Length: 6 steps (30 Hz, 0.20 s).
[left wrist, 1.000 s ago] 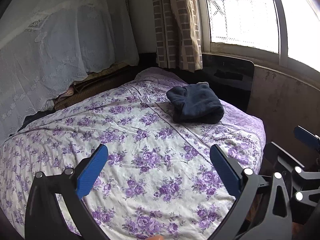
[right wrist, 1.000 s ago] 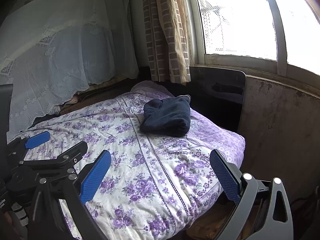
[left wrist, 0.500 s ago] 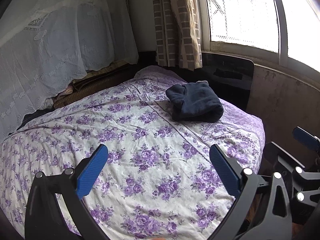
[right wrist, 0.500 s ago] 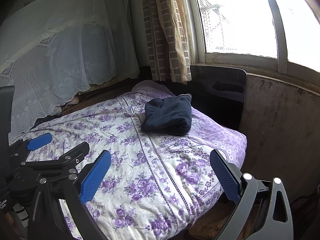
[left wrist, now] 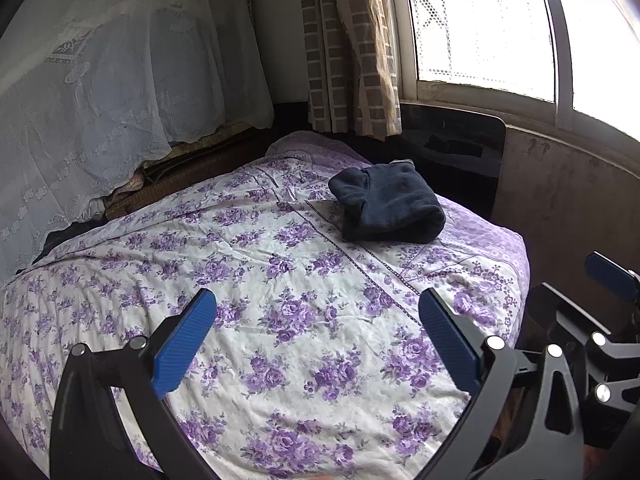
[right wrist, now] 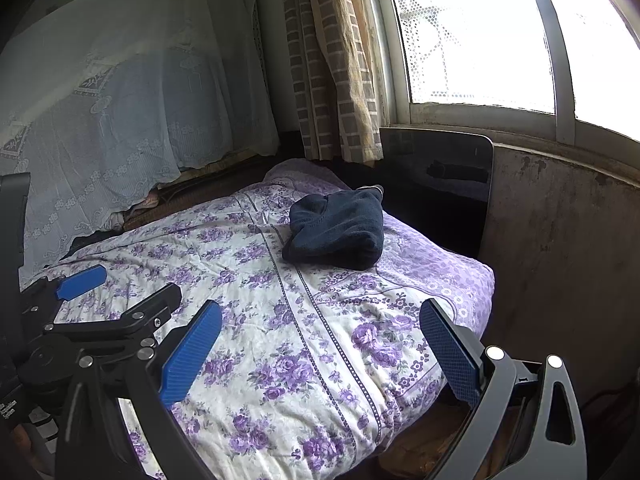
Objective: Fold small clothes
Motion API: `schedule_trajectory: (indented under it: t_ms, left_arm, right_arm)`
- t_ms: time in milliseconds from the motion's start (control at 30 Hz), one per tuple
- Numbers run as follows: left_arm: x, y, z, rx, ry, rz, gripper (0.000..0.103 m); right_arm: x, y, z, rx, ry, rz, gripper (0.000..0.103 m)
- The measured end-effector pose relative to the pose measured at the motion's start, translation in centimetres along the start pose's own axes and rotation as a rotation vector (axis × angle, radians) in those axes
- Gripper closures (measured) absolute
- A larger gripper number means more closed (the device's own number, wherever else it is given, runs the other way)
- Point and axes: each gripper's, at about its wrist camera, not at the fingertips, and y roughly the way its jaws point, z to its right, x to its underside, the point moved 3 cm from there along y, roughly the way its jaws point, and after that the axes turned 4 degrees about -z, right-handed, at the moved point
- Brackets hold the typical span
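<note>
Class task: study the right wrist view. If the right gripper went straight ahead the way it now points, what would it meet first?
Most likely the floral bedspread: the open right gripper points at bare quilt. The folded dark garment lies beyond. Depth is uncertain.

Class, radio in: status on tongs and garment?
Left tongs open, empty. Right tongs open, empty. Dark garment folded on bedspread, untouched. Path clear.

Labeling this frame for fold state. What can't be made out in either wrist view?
- Dark blue garment: its type and underside are hidden by its own folds, in both views.
- Items under the lace cover: hidden by the cloth.
- Outside the window: blown out by glare.
- Right gripper body: cut off by the bottom edge; likewise the left gripper.
</note>
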Motion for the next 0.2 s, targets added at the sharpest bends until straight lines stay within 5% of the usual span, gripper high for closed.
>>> schedule_trajectory:
  t_ms: [200]
  left_arm:
    - [-0.12, -0.04, 0.01, 0.002, 0.000, 0.003, 0.005]
  right_arm:
    - [0.05, -0.04, 0.06, -0.001, 0.001, 0.001, 0.004]
